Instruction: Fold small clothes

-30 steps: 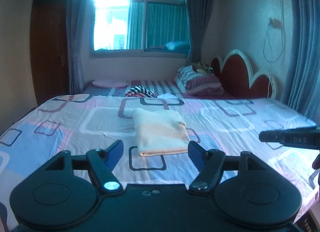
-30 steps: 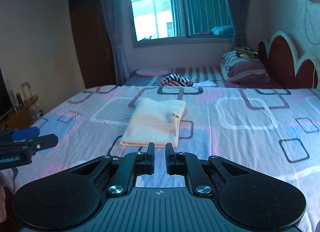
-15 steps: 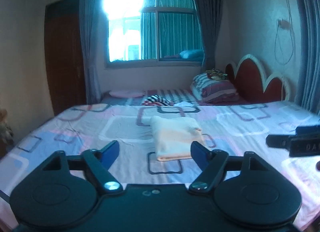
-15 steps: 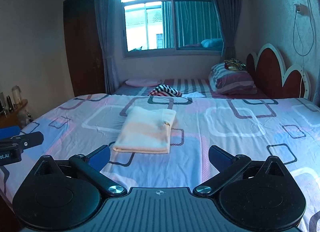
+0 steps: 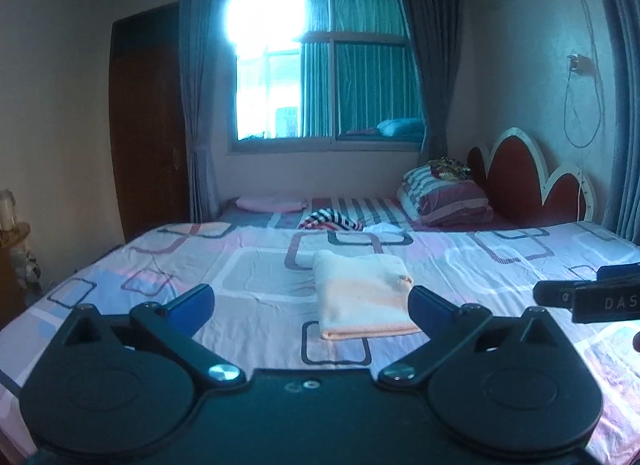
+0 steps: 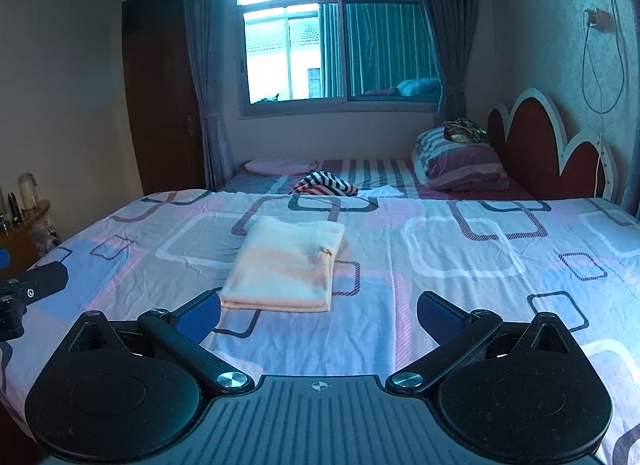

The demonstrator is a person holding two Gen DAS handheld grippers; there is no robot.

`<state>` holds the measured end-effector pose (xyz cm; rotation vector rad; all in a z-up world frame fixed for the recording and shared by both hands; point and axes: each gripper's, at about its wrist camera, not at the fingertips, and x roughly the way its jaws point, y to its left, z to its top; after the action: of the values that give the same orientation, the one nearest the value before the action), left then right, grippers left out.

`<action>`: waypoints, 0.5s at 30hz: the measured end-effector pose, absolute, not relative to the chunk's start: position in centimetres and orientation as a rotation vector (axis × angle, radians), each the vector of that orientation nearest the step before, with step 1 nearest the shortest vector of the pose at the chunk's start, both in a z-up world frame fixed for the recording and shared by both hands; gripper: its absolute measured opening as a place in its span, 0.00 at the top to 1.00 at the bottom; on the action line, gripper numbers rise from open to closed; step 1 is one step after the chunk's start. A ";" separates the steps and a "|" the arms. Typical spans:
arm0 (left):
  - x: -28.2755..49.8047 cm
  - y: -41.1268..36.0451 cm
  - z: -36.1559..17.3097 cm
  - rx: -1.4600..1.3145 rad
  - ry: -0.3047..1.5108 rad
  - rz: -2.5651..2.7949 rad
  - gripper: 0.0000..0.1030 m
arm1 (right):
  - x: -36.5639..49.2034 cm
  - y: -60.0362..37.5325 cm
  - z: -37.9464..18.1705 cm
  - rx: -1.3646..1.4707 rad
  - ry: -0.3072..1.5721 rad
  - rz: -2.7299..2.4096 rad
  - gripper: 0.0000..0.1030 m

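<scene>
A pale peach garment (image 5: 362, 297) lies folded into a neat rectangle on the patterned bedsheet (image 5: 256, 277). My left gripper (image 5: 310, 305) hovers short of it at the near edge of the bed. Its jaws are opening, wide apart, with nothing between them. In the right wrist view the same folded garment (image 6: 286, 269) lies ahead and slightly left of my right gripper (image 6: 320, 315). That gripper is open and holds nothing. Each gripper's tip shows at the edge of the other's view: the right gripper (image 5: 588, 299), the left gripper (image 6: 28, 289).
A striped cloth (image 6: 325, 183) and a small white piece (image 6: 382, 191) lie farther back on a second bed. Pillows (image 6: 460, 163) lean near the red headboard (image 6: 552, 149). A wooden shelf with bottles (image 6: 22, 209) stands left of the bed. A window is behind.
Both grippers tilted upward, so more of the room shows. The right gripper went from shut to wide open. The left jaws spread wider. The folded garment stayed in place.
</scene>
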<state>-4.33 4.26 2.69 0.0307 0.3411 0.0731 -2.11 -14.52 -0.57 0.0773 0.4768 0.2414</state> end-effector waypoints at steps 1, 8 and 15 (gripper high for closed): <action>-4.2 4.3 2.7 0.024 0.350 0.071 0.00 | -2.1 -14.6 -0.5 0.078 0.475 0.239 0.00; -4.6 3.9 2.4 0.021 0.359 0.067 0.00 | -1.8 -15.3 -0.3 0.073 0.485 0.224 0.00; -4.8 3.4 2.4 0.038 0.362 0.053 0.00 | -2.3 -15.5 -0.6 0.055 0.486 0.231 0.00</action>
<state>-4.79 3.42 2.45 0.0378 0.3618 0.0532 -2.27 -15.52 -0.59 0.0552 0.4861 0.2315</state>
